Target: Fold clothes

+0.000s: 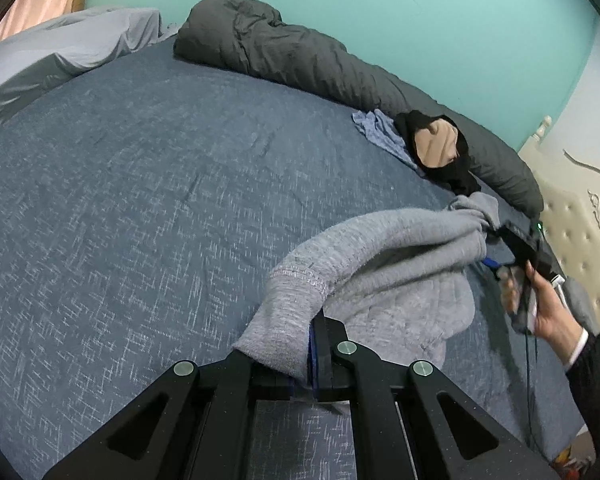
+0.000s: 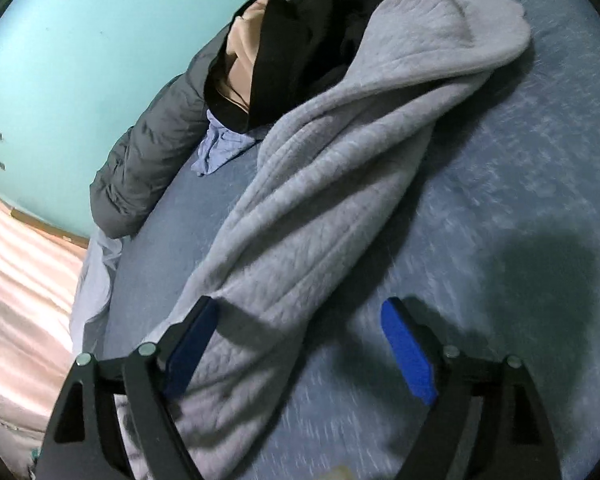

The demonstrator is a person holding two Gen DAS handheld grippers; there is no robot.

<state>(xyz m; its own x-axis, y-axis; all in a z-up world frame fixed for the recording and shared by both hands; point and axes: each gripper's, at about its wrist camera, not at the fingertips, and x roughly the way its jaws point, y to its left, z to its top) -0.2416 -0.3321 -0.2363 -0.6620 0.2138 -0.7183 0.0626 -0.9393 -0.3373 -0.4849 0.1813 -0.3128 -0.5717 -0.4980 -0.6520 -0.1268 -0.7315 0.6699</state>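
My left claw [image 1: 314, 354] is clenched on one end of the grey fleece garment [image 1: 384, 268], a cuff-like end bunched between its blue pads. From that grip the fleece arches up over the blue bedsheet [image 1: 148, 200] and runs toward my right claw [image 1: 496, 246], which the left camera shows at the garment's far end, with a hand [image 1: 540, 304] around its handle. From that side I cannot tell whether the right claw is gripping the cloth.

The right wrist camera settles it: the right claw [image 2: 300, 344] stands released, its two blue pads wide apart. The quilted fleece [image 2: 340, 168] passes between them, lying against the left pad, while the right pad is clear of it over bare bedsheet [image 2: 520, 160]. The fleece stretches away from the claw in a long rumpled band across the bed.

Past the fleece lies a black garment [image 1: 440, 148] with a beige lining showing, touching a crumpled light blue cloth [image 1: 380, 130]. Behind both, a dark grey quilt [image 1: 300, 52] is rolled along the teal wall [image 1: 420, 8].
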